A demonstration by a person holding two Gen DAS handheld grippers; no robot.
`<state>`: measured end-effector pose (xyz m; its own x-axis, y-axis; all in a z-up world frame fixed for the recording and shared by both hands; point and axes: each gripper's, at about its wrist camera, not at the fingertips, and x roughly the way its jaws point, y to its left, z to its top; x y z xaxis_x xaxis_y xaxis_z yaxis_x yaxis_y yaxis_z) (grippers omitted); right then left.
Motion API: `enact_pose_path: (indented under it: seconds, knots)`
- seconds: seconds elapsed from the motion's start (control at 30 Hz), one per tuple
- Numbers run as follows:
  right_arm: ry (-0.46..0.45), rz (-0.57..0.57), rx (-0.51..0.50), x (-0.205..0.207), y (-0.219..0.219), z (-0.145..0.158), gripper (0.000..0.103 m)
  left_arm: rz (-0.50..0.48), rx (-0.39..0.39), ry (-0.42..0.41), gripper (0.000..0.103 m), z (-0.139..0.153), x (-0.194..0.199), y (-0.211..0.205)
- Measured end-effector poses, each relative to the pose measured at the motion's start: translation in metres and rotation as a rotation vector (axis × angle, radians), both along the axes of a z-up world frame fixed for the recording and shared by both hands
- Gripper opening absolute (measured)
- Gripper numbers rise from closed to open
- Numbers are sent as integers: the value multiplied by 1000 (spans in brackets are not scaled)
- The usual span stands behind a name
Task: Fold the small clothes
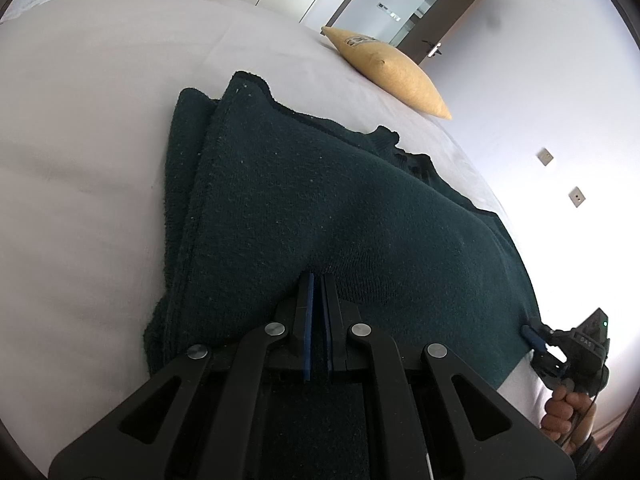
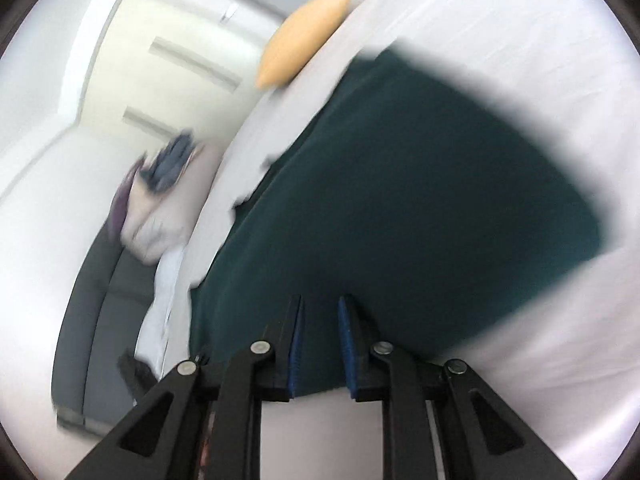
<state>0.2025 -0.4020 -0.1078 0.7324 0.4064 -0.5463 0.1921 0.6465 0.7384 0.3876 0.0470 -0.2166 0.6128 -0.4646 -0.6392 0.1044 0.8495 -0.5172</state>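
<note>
The dark green knitted sweater [image 1: 320, 208] lies partly folded on the pale grey bed [image 1: 80, 200] beside a mustard-yellow cushion [image 1: 392, 72] — flat, so a lifted edge can be carried across. The left claw [image 1: 318, 280] is clenched on a raised ridge of knit. The right claw [image 2: 320, 304] stands parted over the near hem — its pads [image 2: 346, 328] press nothing.

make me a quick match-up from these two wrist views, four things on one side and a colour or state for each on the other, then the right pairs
Things:
1. sweater
2. cushion
3. left gripper
4. bed sheet

Colour or state:
a. mustard yellow
b. pale, spread under everything
c. dark green, folded in layers
d. shut on knit fabric

Pairs: 1-c, 2-a, 3-d, 4-b
</note>
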Motion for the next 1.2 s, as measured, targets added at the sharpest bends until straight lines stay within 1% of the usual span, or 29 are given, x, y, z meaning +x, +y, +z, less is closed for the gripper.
enact_pose_path:
  seconds: [0.1, 0.13, 0.27, 0.37, 0.43, 0.47, 0.53, 0.57, 0.63, 0.67, 0.7, 0.73, 0.77, 0.8, 0.87, 0.97, 1.0, 1.03, 1.07, 1.1, 1.13, 1.17, 1.2]
  knots:
    - [-32, -60, 36, -18, -21, -4, 18, 0, 1, 1, 6, 0, 0, 0]
    - [-42, -65, 38, -22, -23, -6, 15, 1, 1, 0, 6, 1, 0, 0]
    - [-68, -66, 6, -26, -22, -8, 15, 3, -8, 7, 6, 4, 0, 3]
    - [-90, -61, 37, -30, -30, -11, 14, 18, -25, 26, 6, 8, -5, 9]
    - [-106, -58, 46, -36, -36, -11, 14, 53, -16, 45, 6, 20, -15, 10]
    - [-109, -58, 40, -36, -36, -11, 14, 53, -10, 40, 6, 26, -19, 7]
    - [-112, -58, 19, -37, -32, -11, 14, 3, -17, 1, 6, 46, -27, -12]
    - [-114, -58, 13, -37, -31, -11, 14, -37, -8, -23, 6, 57, -29, -27]
    - [-117, -58, 14, -38, -31, -11, 15, -149, 59, -65, 6, 72, -30, -75]
    - [-118, -58, 16, -37, -30, -11, 15, -177, 77, -62, 6, 72, -28, -87]
    - [-120, -57, 17, -37, -30, -11, 15, -214, 104, -36, 6, 65, -23, -106]
    - [-119, -57, 15, -36, -29, -12, 15, -229, 131, 1, 6, 53, -17, -118]
    - [-118, -57, 14, -36, -28, -12, 15, -226, 149, 26, 6, 45, -14, -121]
    - [-117, -55, 10, -36, -28, -12, 15, -213, 171, 68, 6, 32, -10, -120]
    - [-119, -52, 13, -36, -28, -12, 15, -185, 144, 66, 6, 26, -12, -106]
    - [-127, -49, 19, -36, -30, -13, 14, -137, 191, 62, 6, 33, -17, -82]
    - [-129, -49, 18, -37, -30, -13, 14, -109, 206, 57, 6, 35, -20, -68]
    - [-129, -49, 18, -37, -30, -13, 14, -83, 204, 57, 6, 36, -22, -56]
    - [-130, -49, 18, -38, -30, -13, 14, -40, 173, 63, 6, 35, -27, -32]
    - [-130, -49, 21, -38, -31, -13, 14, -4, 165, 67, 6, 35, -30, -17]
    - [-130, -49, 23, -38, -31, -13, 14, 39, 179, 72, 6, 33, -38, 0]
    - [-130, -49, 23, -38, -31, -13, 14, 74, 161, 71, 6, 32, -42, 20]
    - [-131, -49, 23, -38, -31, -13, 14, 120, 122, 84, 6, 29, -46, 46]
